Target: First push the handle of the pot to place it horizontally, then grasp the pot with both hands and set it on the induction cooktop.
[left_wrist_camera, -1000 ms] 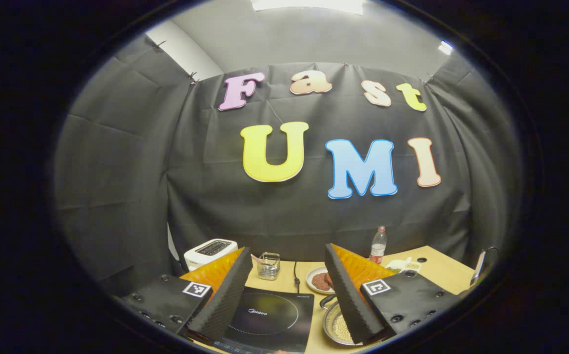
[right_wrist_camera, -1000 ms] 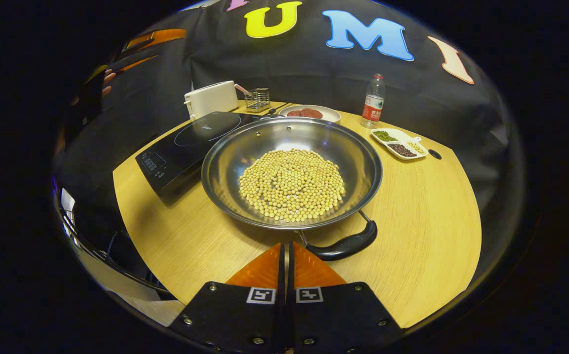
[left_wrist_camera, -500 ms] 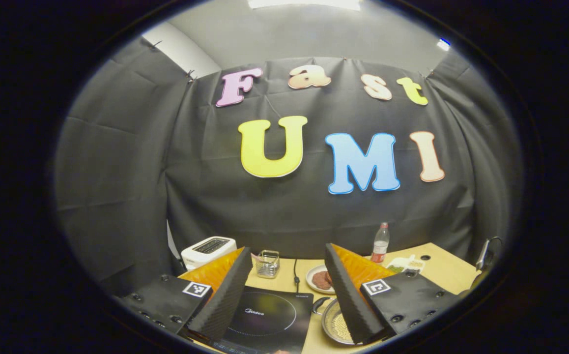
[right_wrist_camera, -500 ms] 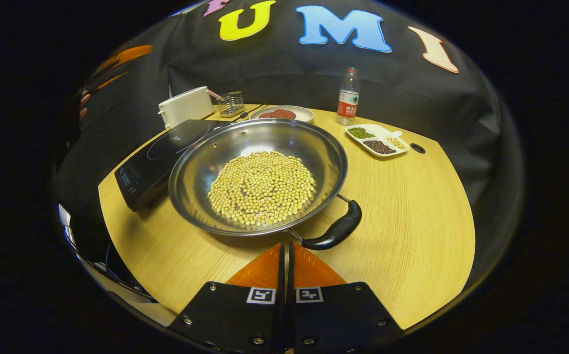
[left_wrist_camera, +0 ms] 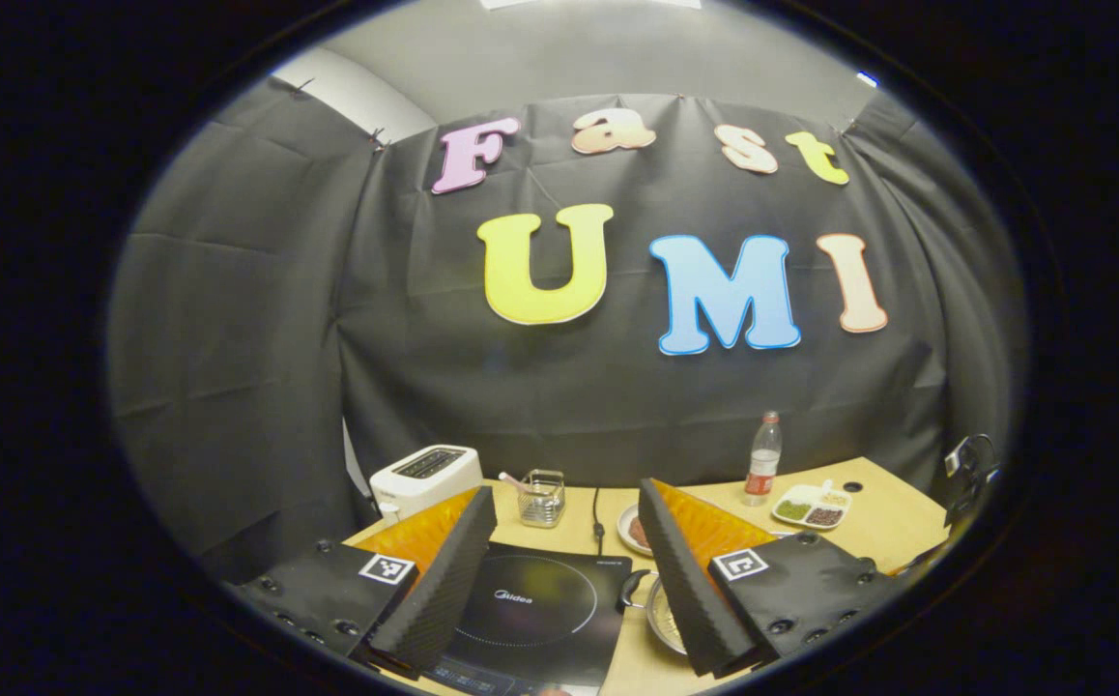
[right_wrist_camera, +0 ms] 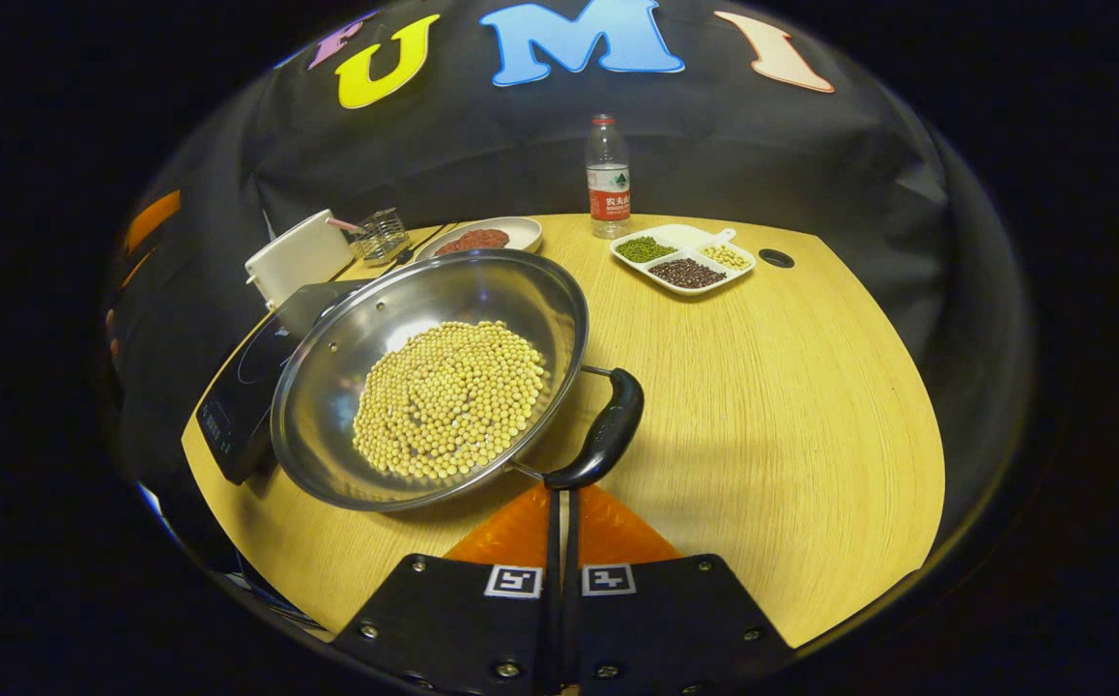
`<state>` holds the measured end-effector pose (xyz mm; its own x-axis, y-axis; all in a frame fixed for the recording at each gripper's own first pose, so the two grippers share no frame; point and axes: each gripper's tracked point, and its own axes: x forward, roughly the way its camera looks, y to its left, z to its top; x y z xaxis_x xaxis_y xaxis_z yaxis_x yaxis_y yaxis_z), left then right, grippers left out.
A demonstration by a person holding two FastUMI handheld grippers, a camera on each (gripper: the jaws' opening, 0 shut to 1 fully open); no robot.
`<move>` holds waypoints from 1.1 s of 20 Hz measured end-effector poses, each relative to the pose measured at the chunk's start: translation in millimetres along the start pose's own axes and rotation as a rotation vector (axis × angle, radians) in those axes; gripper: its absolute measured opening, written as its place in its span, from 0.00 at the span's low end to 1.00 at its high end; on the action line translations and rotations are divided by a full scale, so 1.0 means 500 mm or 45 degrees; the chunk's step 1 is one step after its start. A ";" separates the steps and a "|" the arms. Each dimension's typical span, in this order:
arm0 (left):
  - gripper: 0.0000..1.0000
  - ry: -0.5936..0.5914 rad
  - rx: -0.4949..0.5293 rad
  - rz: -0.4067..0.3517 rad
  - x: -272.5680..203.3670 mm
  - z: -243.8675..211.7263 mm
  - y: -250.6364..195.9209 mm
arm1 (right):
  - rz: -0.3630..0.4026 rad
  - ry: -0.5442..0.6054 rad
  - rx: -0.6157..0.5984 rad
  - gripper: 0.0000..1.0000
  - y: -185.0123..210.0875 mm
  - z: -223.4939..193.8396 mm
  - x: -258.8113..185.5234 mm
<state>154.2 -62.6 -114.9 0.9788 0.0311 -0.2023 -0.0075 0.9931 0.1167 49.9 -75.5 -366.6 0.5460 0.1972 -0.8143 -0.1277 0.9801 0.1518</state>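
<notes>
From your right gripper view, far left on the table (right_wrist_camera: 791, 406) sits the white toaster (right_wrist_camera: 299, 259), with a wire holder (right_wrist_camera: 383, 235) just beside it. In front of them the induction cooktop (right_wrist_camera: 231, 411) runs close to the table's left edge. The pot (right_wrist_camera: 328, 425), full of pale beans (right_wrist_camera: 453, 396), overlaps the cooktop's right side and hides much of it. Its black handle (right_wrist_camera: 603, 435) juts off the pot's right rim, angled toward you, its lower end right at the tips of your right gripper (right_wrist_camera: 562, 503), whose fingers are pressed together with nothing between them. Whether the tips touch the handle, you cannot tell.

Behind the pot lies a plate (right_wrist_camera: 482, 235), then a bottle (right_wrist_camera: 608, 179) and a divided dish (right_wrist_camera: 680, 259) near the far edge. Right of the handle the tabletop is bare wood out to its curved rim.

In your left gripper view, the left gripper (left_wrist_camera: 564, 561) is held high, its fingers spread wide apart above the cooktop (left_wrist_camera: 530, 619).
</notes>
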 end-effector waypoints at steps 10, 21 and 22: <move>0.96 0.098 -0.012 0.013 0.005 -0.076 0.017 | -0.082 -0.068 0.113 0.06 -0.027 0.066 0.041; 0.94 0.265 -0.036 -0.172 0.087 -0.196 -0.044 | -0.264 -0.455 0.175 1.00 -0.069 0.183 -0.086; 0.96 0.290 -0.031 -0.193 0.094 -0.209 -0.054 | -0.267 -0.459 0.184 1.00 -0.071 0.184 -0.086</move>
<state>179.0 -76.1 -228.9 0.8979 -0.0966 -0.4294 0.1282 0.9907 0.0453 107.1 -116.6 -285.3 0.8048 -0.0369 -0.5924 0.1200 0.9876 0.1014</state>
